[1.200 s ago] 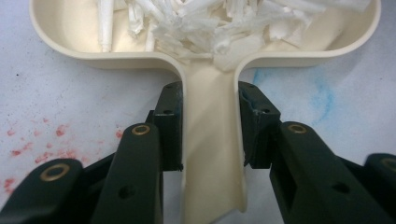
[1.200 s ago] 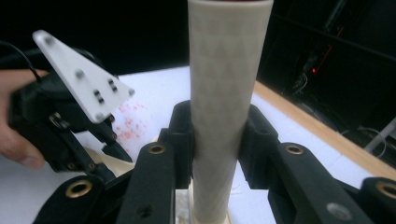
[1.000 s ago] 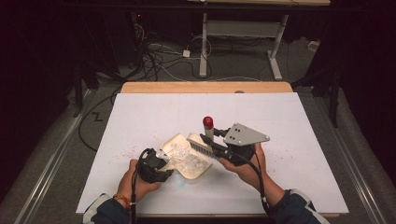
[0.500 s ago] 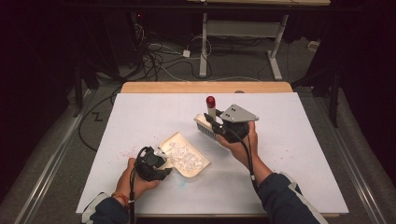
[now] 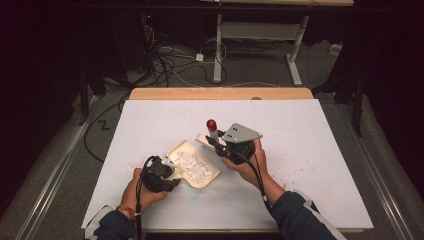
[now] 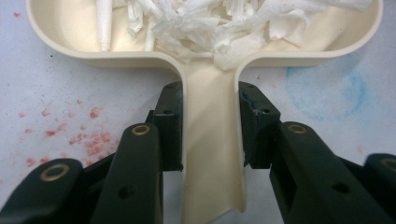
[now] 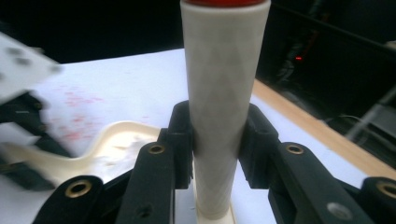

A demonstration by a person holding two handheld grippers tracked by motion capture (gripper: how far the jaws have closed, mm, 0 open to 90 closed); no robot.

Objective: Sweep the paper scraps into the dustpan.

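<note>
The left tool [image 5: 167, 176] clamps the handle of a cream dustpan [image 6: 212, 154], one pad on each side, keeping it flat on the white tabletop [image 5: 320, 145] at near centre-left. Its tray holds a heap of white paper scraps [image 5: 192, 165], so the flat, steady hold looks meant to keep them from sliding out. The right tool [image 5: 216, 144] grips the white handle of a small brush [image 7: 224, 93], which stands upright with its red cap [image 5: 211, 123] on top. The brush head sits just beyond the pan's far right edge, apart from the scraps. Holding the handle upright keeps the bristles pointing down at the surface, ready for a sweeping stroke. Faint red specks [image 6: 86, 135] mark the sheet left of the pan.
</note>
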